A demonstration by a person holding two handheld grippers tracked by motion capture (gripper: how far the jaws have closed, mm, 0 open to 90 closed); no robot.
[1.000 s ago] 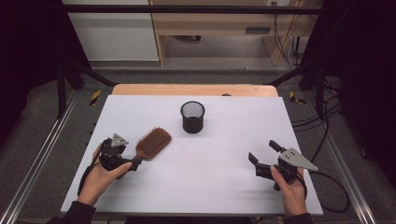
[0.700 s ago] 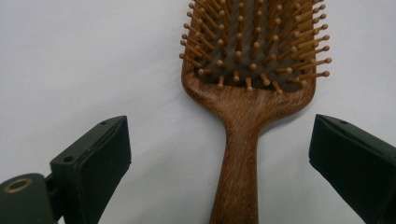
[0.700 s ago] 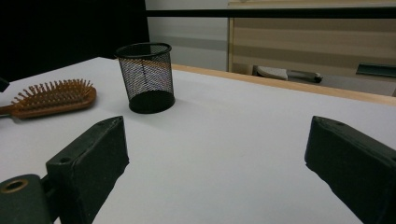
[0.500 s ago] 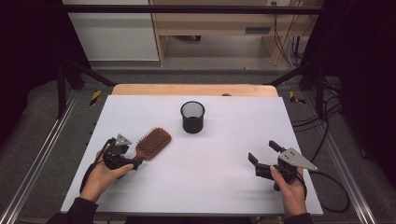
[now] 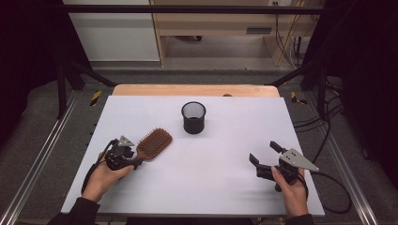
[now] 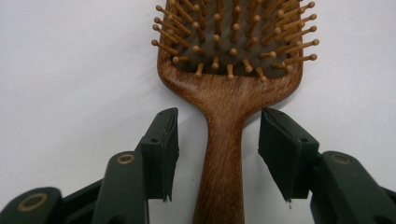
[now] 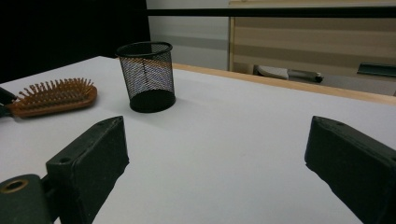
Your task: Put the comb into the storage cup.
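A wooden brush (image 5: 151,144) lies bristles-up on the white table (image 5: 220,183), near-left of the black mesh cup (image 5: 193,117) that stands upright toward the table's far middle. Its handle points back at the person's left hand, a lie that suits a grab from that side. The left gripper (image 6: 219,154) straddles that handle just below the brush head; its jaws have just been closing and now stand about half open, one on each side of the handle, with a gap of bare table showing between each pad and the wood. Nothing is gripped yet. Taking the narrow handle, not the wide bristled head, looks like the sensible choice, since the jaws can close around it squarely.

Well to the cup's near-right, the right gripper (image 5: 266,161) waits in the person's other hand, held just above the table with its jaws spread wide and empty, aimed across the table toward the cup and brush. It appears parked out of the way while the left does the pickup. The cup, open and empty as far as can be seen, is a likely home for the brush.
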